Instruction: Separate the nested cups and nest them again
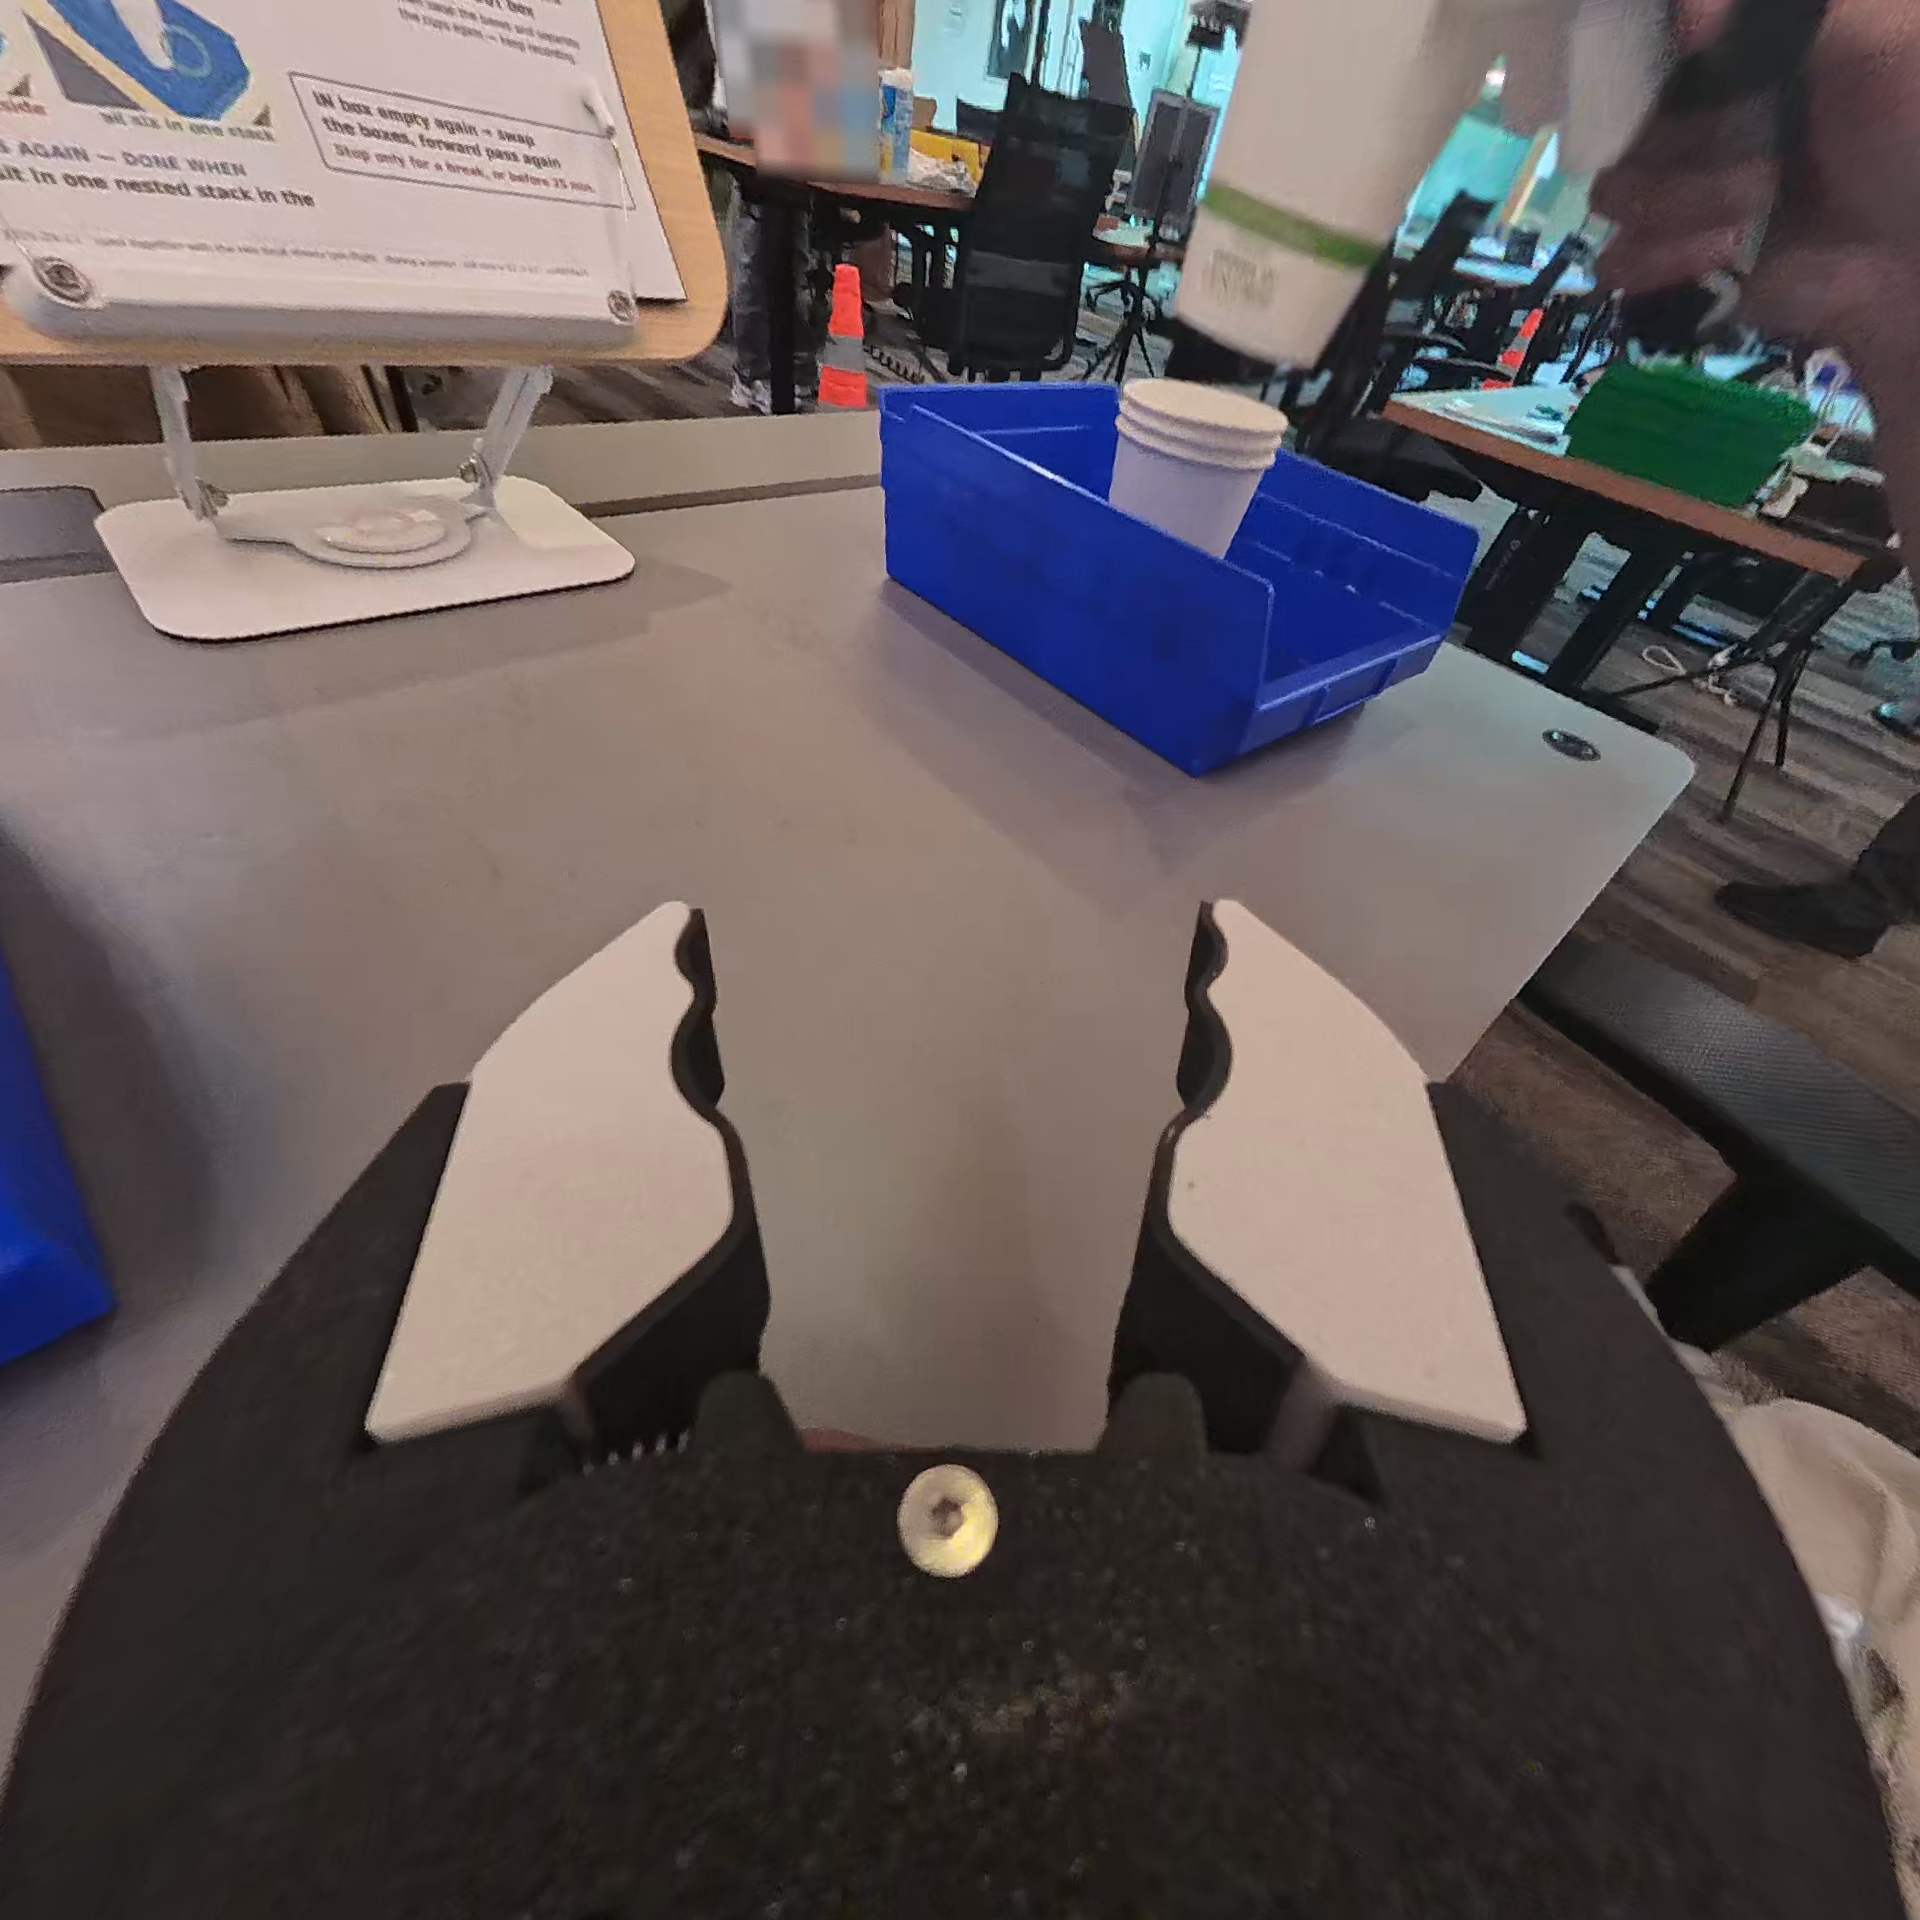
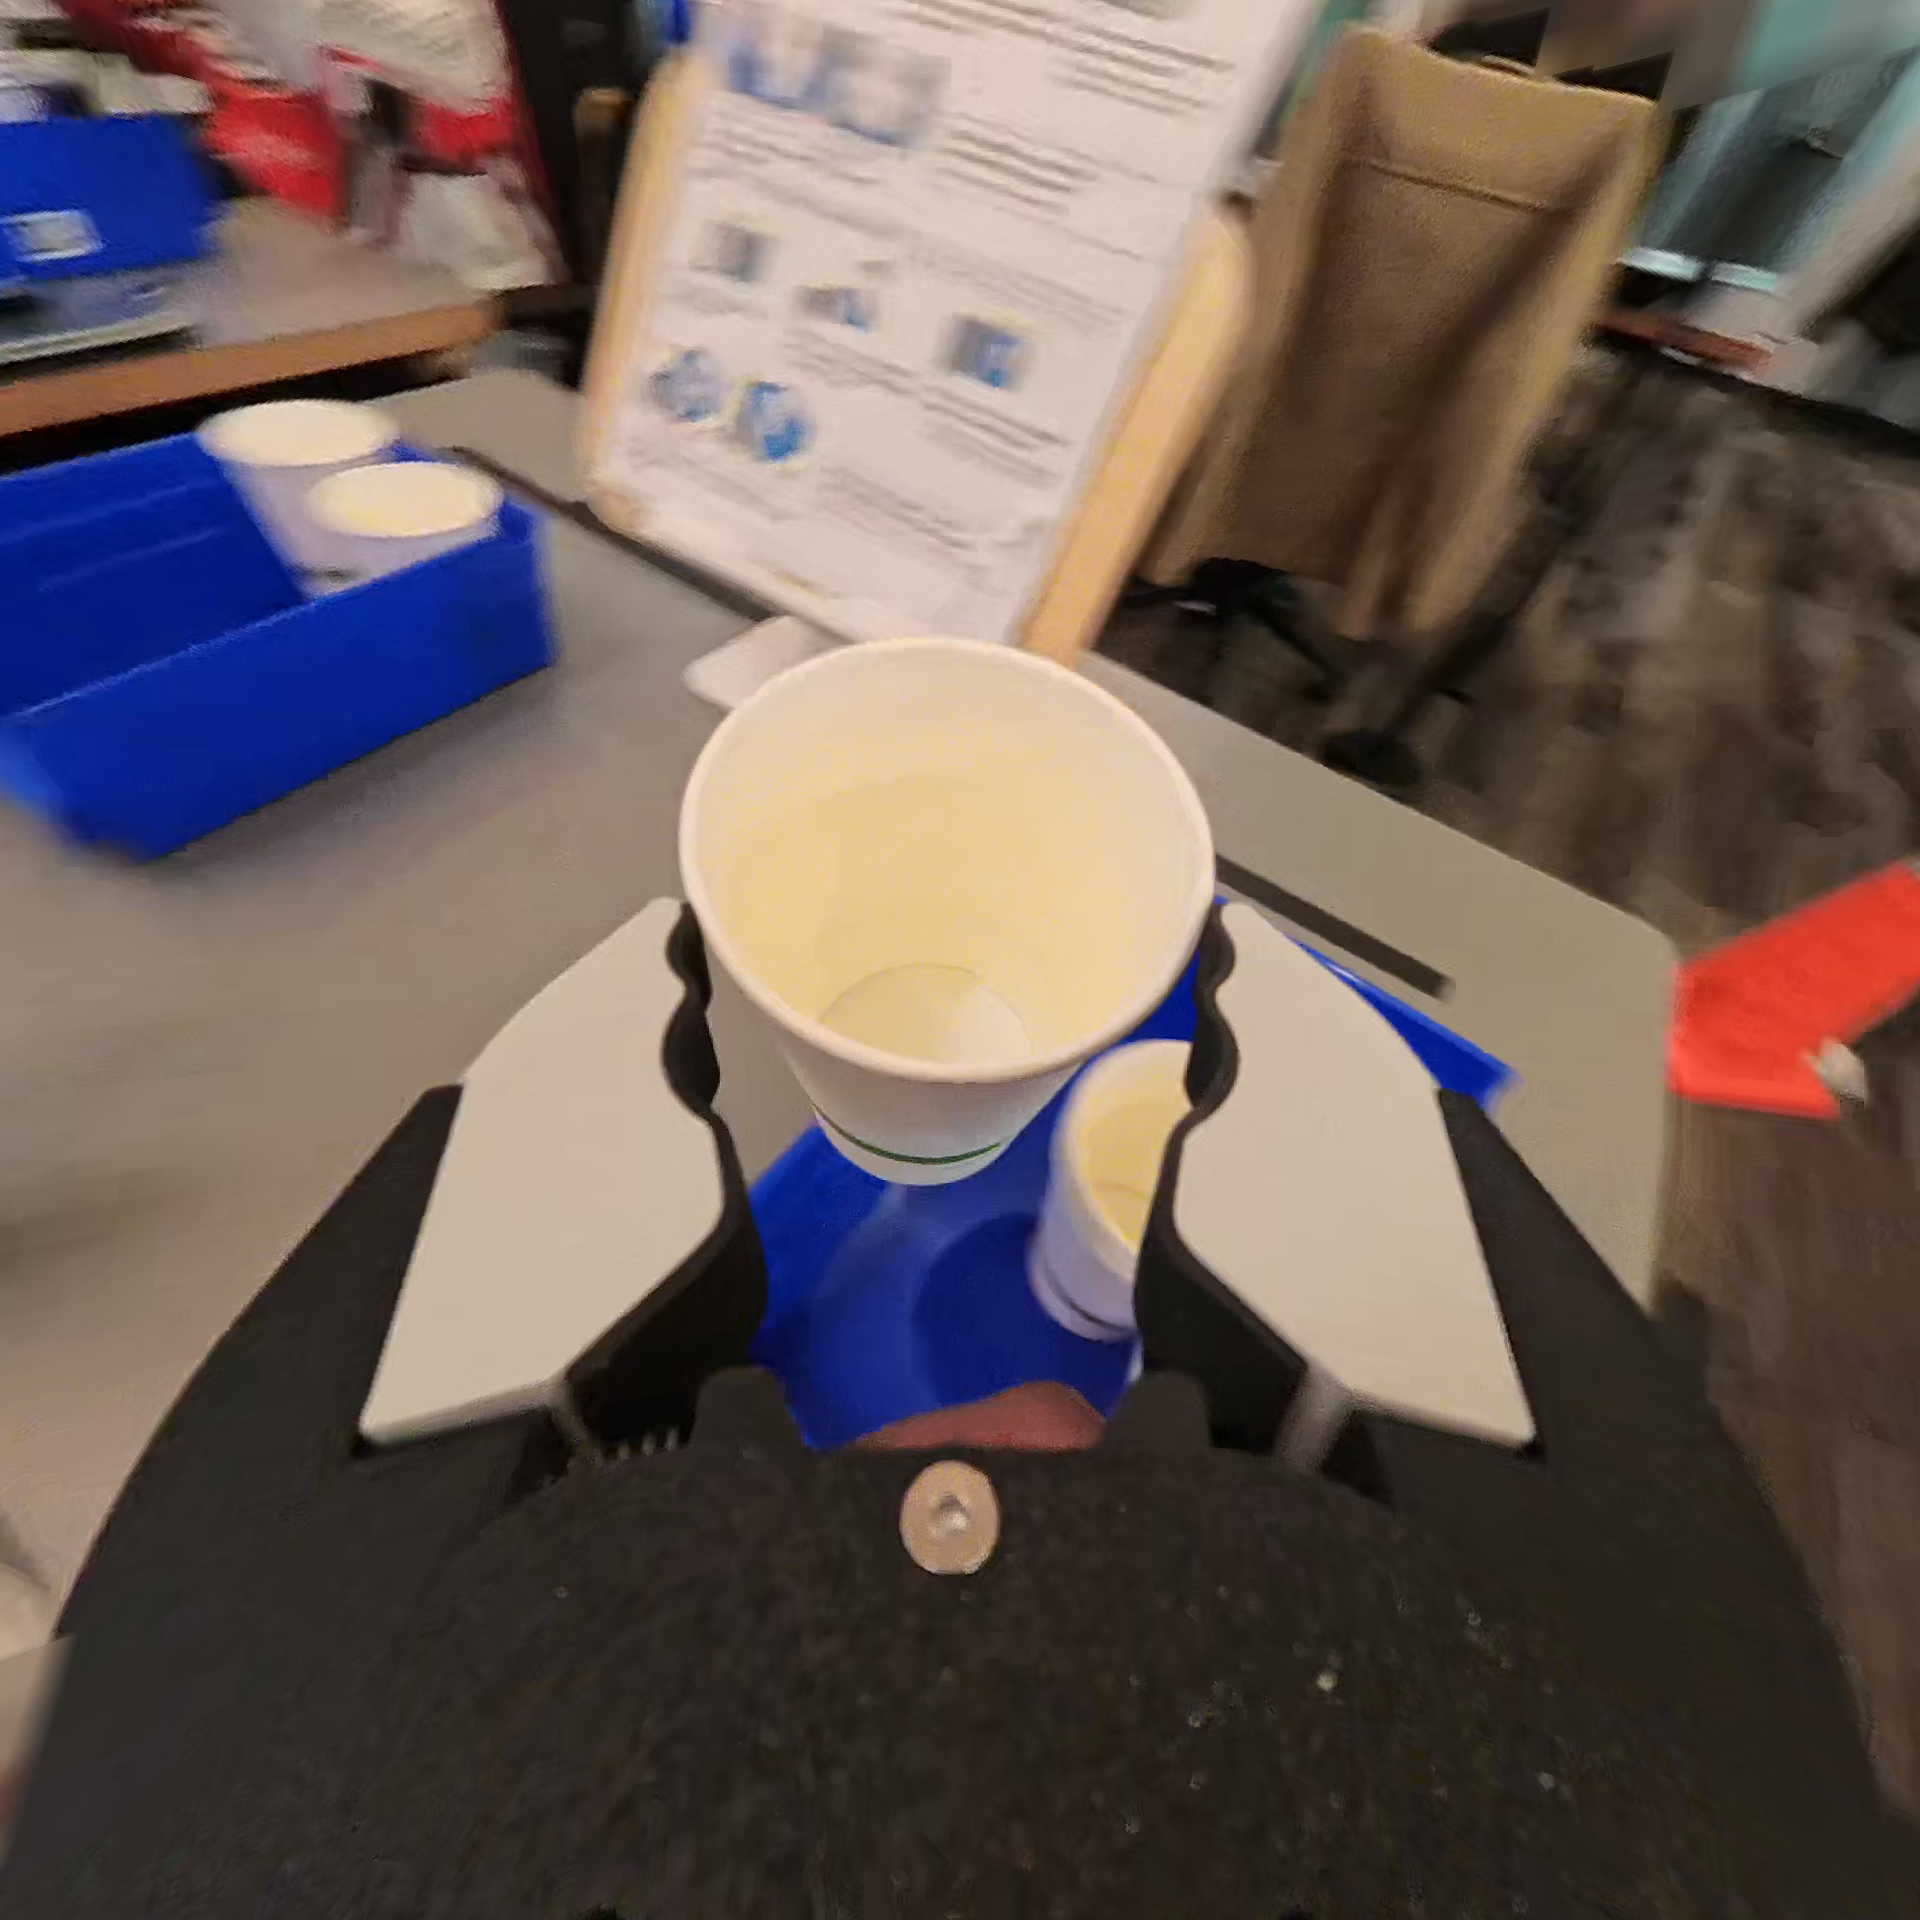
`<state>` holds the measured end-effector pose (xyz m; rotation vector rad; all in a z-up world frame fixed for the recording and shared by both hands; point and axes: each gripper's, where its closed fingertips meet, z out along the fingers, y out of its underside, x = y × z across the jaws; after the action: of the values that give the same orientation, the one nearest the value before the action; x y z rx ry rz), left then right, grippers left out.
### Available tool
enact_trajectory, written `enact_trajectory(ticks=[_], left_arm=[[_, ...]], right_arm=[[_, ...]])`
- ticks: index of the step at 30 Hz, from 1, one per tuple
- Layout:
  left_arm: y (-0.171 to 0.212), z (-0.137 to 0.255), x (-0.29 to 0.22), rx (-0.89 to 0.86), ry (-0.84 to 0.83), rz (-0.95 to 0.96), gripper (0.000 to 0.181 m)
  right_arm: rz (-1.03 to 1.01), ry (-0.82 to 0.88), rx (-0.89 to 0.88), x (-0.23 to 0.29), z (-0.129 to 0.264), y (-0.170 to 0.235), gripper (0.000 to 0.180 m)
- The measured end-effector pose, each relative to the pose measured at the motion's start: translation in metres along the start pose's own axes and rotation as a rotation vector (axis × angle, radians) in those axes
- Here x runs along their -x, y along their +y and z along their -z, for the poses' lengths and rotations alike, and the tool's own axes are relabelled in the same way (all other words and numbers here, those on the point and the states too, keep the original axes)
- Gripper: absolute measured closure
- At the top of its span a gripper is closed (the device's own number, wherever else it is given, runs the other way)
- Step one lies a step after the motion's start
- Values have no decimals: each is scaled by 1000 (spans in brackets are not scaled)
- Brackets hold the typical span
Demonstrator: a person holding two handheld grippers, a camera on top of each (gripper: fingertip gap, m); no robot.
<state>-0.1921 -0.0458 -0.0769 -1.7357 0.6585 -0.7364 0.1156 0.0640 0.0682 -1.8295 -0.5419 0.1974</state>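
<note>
1. Nearest the lens, the right gripper (image 2: pixel 948 997) had its fingers clamped on a single paper cup (image 2: pixel 940 894), gripped on the wall below the rim, mouth tilted toward the camera.
2. Beneath it lay a blue bin (image 2: pixel 914 1288) with a short stack of cups (image 2: pixel 1101 1195) standing in it — likely the stack being built.
3. Left gripper (image 1: pixel 948 1029) hung over the grey table (image 1: pixel 623 831), fingers apart and empty.
4. A second blue bin (image 2: pixel 260 665) at the far left held two more cups (image 2: pixel 400 509).
5. Judgement: the cup looked light, thin-walled and easily crushed — a gentle pinch on the upper wall near the stiff rolled rim should serve; nested cups may stick together.
</note>
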Motion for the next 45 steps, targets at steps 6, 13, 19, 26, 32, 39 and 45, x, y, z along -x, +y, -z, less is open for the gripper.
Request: enact_trajectory(ticks=[6,13,19,26,32,39,45], left_arm=[[6,-1,-4,25,19,-2,94],[3,2,-2,15,17,9,94],[8,-2,-6,39,22,-22,94],[16,-7,-12,72,28,-60,94],[25,-14,-21,106,54,-78,94],[31,-17,-25,130,65,-84,93],[19,-10,-10,79,3,-64,93]], right_arm=[[-118,225,85,-78,-23,39,90],[-141,278,125,-92,-33,64,90],[-144,249,221,-89,-42,91,89],[-151,207,291,-83,-49,123,88],[-142,172,334,-79,-49,138,88],[-86,156,344,-71,-39,138,89],[-68,70,31,29,-13,102,94]])
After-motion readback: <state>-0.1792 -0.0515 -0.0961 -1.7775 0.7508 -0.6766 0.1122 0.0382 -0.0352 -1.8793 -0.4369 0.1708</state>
